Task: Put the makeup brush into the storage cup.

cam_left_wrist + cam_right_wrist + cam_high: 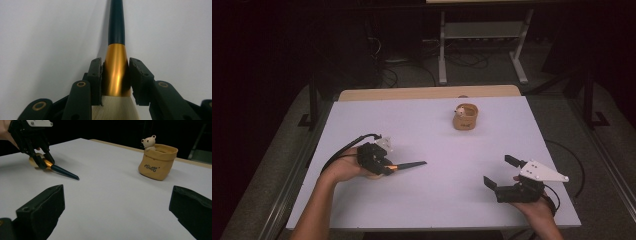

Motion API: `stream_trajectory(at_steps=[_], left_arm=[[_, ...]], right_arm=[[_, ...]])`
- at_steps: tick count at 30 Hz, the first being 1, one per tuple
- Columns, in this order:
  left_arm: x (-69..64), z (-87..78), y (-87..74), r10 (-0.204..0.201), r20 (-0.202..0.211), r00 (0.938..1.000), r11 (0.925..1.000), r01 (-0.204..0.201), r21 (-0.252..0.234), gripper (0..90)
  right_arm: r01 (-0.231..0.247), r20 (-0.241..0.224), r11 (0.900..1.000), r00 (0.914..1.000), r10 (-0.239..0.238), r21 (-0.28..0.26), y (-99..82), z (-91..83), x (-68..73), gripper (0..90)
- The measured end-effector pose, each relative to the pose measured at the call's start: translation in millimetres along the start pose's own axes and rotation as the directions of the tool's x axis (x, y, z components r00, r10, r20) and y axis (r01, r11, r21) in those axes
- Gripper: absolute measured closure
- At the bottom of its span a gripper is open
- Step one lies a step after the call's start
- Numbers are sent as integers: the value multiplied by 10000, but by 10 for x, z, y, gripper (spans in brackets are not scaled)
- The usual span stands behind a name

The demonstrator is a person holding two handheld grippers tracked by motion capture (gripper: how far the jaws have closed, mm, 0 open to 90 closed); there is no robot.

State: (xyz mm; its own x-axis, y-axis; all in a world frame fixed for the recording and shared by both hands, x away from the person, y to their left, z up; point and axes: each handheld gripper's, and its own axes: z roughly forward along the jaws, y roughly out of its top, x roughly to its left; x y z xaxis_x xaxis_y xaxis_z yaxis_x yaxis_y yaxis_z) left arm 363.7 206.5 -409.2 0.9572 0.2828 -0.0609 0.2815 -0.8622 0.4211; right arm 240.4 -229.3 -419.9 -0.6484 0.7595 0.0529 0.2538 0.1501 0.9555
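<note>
A brush (116, 72) with a gold ferrule, dark tapered handle and pale bristles lies low over the white table (432, 195). My left gripper (115, 77) is shut on the ferrule, and the handle points away from it. In the high view the left gripper (387, 167) sits at the left of the table, with the brush handle (412, 164) pointing right. My right gripper (500, 171) rests near the front right with its jaws wide apart and nothing between them. The right gripper view has the brush (62, 172) at upper left, beyond my right gripper (117, 207).
A tan fabric pouch (464, 120) with a small bear figure (149, 142) on its rim stands at the back of the table, right of centre. A wooden strip (427, 93) runs along the far edge. Table legs and cables stand on the floor beyond.
</note>
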Motion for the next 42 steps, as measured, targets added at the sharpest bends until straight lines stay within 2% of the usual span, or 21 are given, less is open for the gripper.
stream_trajectory(at_steps=[15, 18, 22, 28, 30, 31, 40, 42], left_arm=[[-92, -110, 88, 385, 216, 9990, 9981, -374, -493, 647], [-129, -144, 127, 618, 161, 9980, 9963, -607, -609, 646], [-187, -179, 178, 783, 375, 9962, 9939, -751, -804, 646], [-251, -205, 231, 1106, 421, 9930, 9904, -1066, -886, 646], [-296, -217, 265, 1205, 556, 9912, 9879, -1142, -1048, 646], [-308, -223, 276, 1264, 594, 9902, 9872, -1198, -1051, 647], [-421, -220, 363, 1798, 657, 9815, 9795, -1724, -1045, 646], [-439, -221, 380, 1813, 736, 9807, 9792, -1732, -1055, 646]], right_arm=[[63, 17, 10000, 10000, -63, -32, 15, -3, 0, 0], [41, 3, 10000, 10000, -41, -47, 23, -4, -1, 0], [46, -74, 10000, 10000, -47, -61, 40, 4, -1, 0], [86, -337, 10000, 9994, -84, 44, 71, 20, 14, 0], [118, -549, 9998, 9984, -110, 151, 103, 13, 36, 0], [233, -610, 9997, 9979, -227, 95, 115, 17, 35, 0], [175, -1087, 9994, 9940, -142, 292, 191, 72, 48, 0], [400, -1244, 9985, 9916, -352, 365, 222, 109, 61, 0]])
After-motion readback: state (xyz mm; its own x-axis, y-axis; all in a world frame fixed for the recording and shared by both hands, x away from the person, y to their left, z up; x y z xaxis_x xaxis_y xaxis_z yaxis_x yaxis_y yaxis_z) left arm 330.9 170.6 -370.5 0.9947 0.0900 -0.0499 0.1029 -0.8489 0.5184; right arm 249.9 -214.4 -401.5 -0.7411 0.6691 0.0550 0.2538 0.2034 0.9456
